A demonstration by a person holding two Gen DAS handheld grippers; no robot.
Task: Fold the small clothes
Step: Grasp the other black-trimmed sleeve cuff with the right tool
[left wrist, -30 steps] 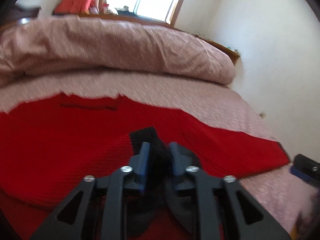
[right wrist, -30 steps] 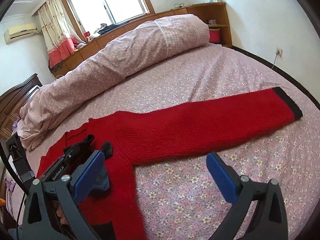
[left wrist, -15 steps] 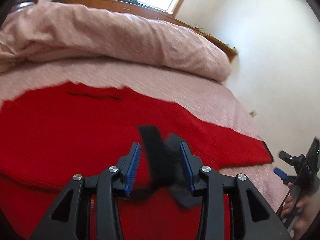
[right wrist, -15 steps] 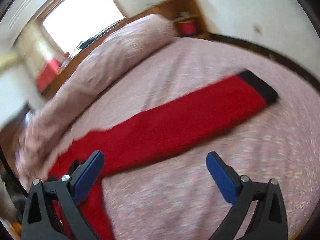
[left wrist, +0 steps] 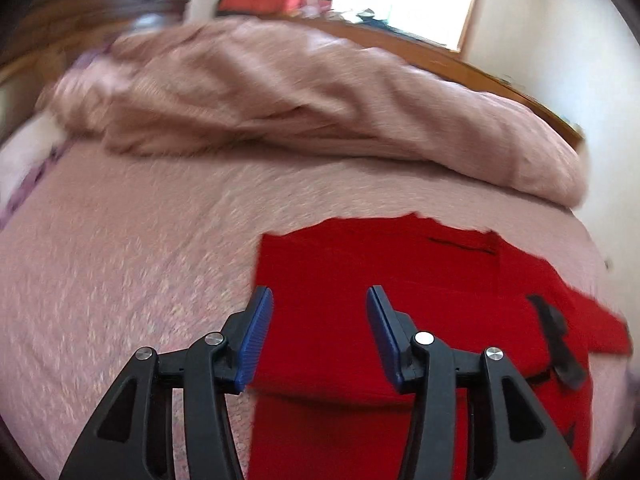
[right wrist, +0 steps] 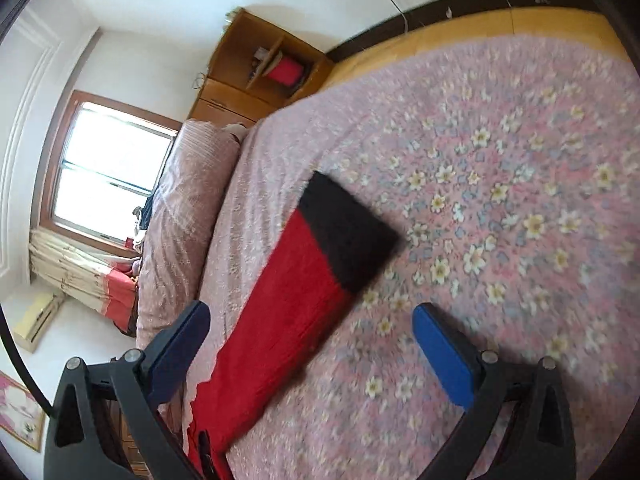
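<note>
A red knitted sweater [left wrist: 400, 280] lies flat on the bed. One sleeve is folded across its body, and that sleeve's black cuff [left wrist: 556, 340] rests loose at the right. My left gripper [left wrist: 318, 336] hovers over the sweater's left edge; its jaws are opening and nothing is between them. In the right wrist view the other sleeve [right wrist: 288, 300] stretches out on the sheet and ends in a black cuff [right wrist: 348, 232]. My right gripper [right wrist: 312, 348] stands wide open above this sleeve, short of the cuff, not touching it.
The floral pink sheet [right wrist: 500, 200] covers the bed. A rolled pink duvet [left wrist: 280, 100] lies along the far side under the window. A wooden shelf unit [right wrist: 264, 72] stands in the corner, with bare floor [right wrist: 480, 28] past the bed's edge. A dark headboard [left wrist: 60, 20] is at far left.
My left gripper let go of the black cuff, opened and swung left, leaving the sleeve folded on the body. My right gripper rolled and closed in on the outstretched sleeve's cuff.
</note>
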